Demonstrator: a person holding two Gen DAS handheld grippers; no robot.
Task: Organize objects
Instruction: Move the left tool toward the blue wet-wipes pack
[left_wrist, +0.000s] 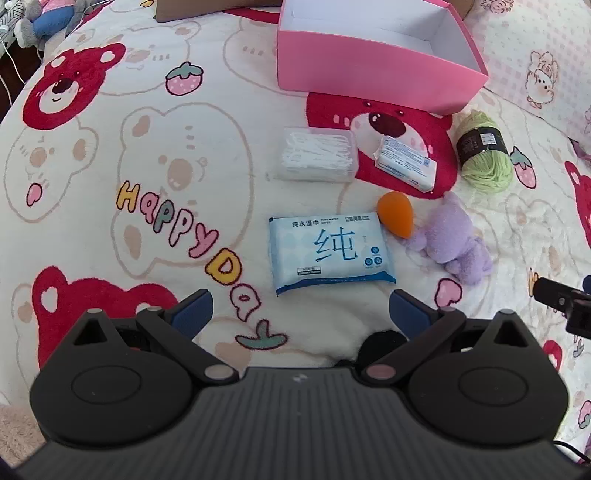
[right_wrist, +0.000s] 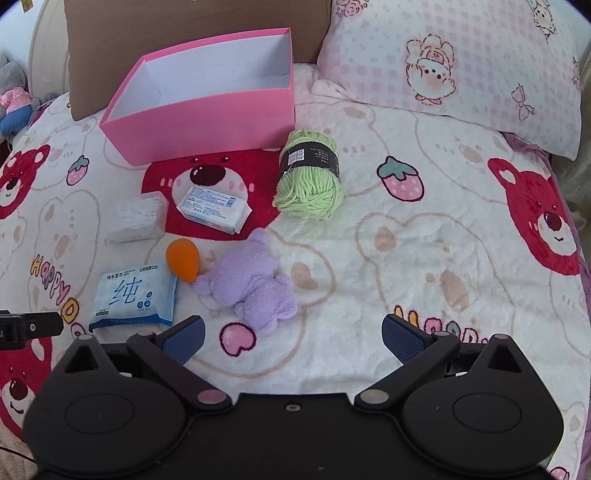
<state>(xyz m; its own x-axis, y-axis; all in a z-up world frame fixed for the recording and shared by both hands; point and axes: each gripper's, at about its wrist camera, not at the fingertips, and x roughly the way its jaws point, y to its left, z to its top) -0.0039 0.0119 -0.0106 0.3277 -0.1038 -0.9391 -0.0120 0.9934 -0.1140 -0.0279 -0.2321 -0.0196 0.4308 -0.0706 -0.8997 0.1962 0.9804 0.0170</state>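
Both grippers hang over the bed with their blue-padded fingers spread wide and nothing between them: the left gripper (left_wrist: 301, 310) sits just short of the blue wet-wipe pack (left_wrist: 330, 254), and the right gripper (right_wrist: 293, 338) hovers over bare blanket with the purple plush toy (right_wrist: 251, 282) just ahead of its left finger

The wipe pack lies flat, printed face up. At its far right corner an orange egg-shaped sponge (left_wrist: 396, 214) rests close against it, and the purple plush lies on its side just right of the sponge, about touching it in the right wrist view. Farther back, a clear plastic case of white sticks (left_wrist: 316, 157) sits beside a smaller white tissue pack (left_wrist: 406, 162), the two near but apart; the tissue pack lies on a red bear face printed on the blanket. A ball of light green yarn (right_wrist: 310, 173) with a black paper band lies to the right of the tissue pack, close to the near right corner of the pink box (right_wrist: 207, 122). That box stands open behind everything, its white inside bare as far as can be seen, with a brown cardboard panel (right_wrist: 184, 37) behind it

All of this lies on a fluffy cream blanket (right_wrist: 406, 240) with bears, strawberries and "HAPPY DAY" lettering. A pink checked pillow (right_wrist: 461, 62) lies at the far right
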